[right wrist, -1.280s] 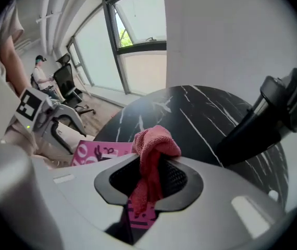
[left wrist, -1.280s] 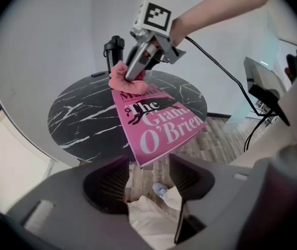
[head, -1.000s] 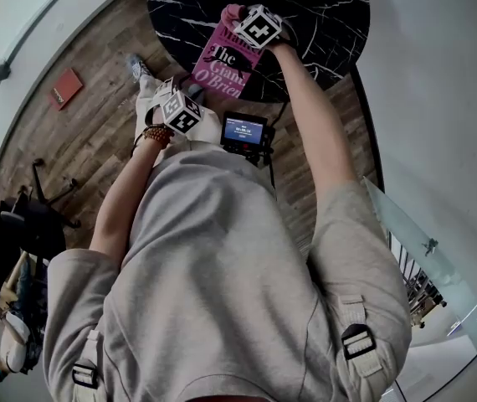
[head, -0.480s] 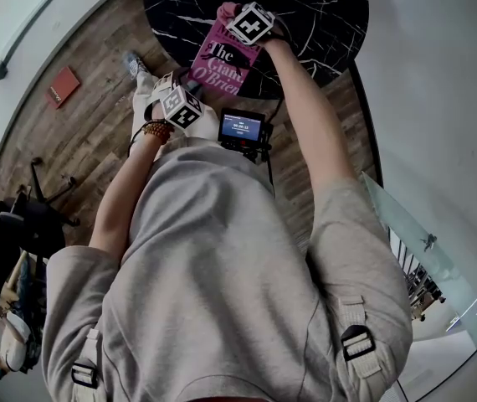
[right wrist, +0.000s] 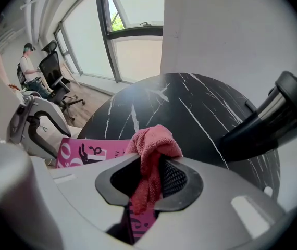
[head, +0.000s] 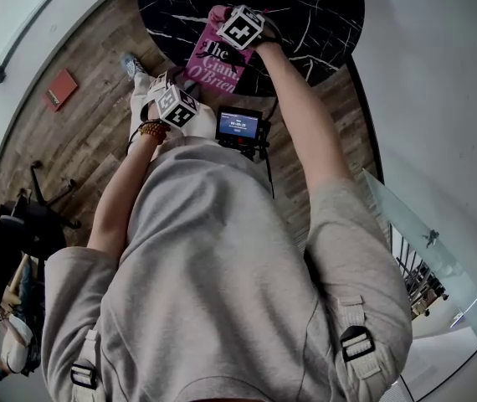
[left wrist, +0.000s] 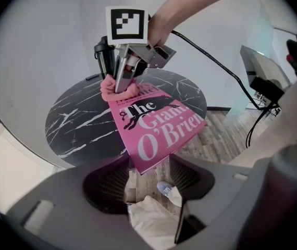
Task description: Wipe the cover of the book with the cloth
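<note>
A pink book (head: 209, 64) lies on the round black marble table (head: 305, 15), its near corner hanging over the table's edge. My right gripper (head: 226, 22) is shut on a pink cloth (head: 217, 12) and presses it onto the book's far end. From the left gripper view I see that gripper (left wrist: 122, 79) and the bunched cloth (left wrist: 114, 90) standing on the cover (left wrist: 153, 126). The cloth (right wrist: 153, 139) fills the right gripper (right wrist: 151, 163). My left gripper (head: 187, 89) is open below the table's edge, with the book's overhanging corner just beyond its tips (left wrist: 148, 163).
A small screen device (head: 240, 126) hangs at the person's waist with a cable. A red flat thing (head: 61, 88) lies on the wood floor at the left. An office chair (right wrist: 54, 69) and a seated person (right wrist: 27, 66) are by the windows. White wall borders the table's right.
The right gripper with the cloth has shifted slightly along the book's far end, now covering more of the title. The left gripper has hardly moved.
</note>
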The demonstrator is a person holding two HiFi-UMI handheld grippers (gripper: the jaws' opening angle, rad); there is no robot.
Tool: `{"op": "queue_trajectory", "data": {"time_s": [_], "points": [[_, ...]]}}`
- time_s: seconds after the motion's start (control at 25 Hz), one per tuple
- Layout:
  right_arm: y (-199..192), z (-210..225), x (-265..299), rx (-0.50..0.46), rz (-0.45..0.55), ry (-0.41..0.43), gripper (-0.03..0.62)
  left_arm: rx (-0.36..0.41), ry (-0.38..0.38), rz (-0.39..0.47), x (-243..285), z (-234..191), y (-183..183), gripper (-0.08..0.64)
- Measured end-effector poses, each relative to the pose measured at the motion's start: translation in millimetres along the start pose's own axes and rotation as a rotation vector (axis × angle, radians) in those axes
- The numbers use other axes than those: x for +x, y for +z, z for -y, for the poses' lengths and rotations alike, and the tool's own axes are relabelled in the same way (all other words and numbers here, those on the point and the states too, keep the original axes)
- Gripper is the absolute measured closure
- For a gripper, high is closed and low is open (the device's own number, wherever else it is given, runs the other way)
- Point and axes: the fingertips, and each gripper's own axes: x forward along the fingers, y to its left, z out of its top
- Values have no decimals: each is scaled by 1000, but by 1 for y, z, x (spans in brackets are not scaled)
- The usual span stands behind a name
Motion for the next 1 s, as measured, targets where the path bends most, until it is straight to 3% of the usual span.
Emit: {"op": "queue_trajectory", "data": {"time_s": [1.0], "points": [[-5, -65, -2, -78, -6, 67, 503, -70, 22, -2, 1, -4, -4, 299]]}}
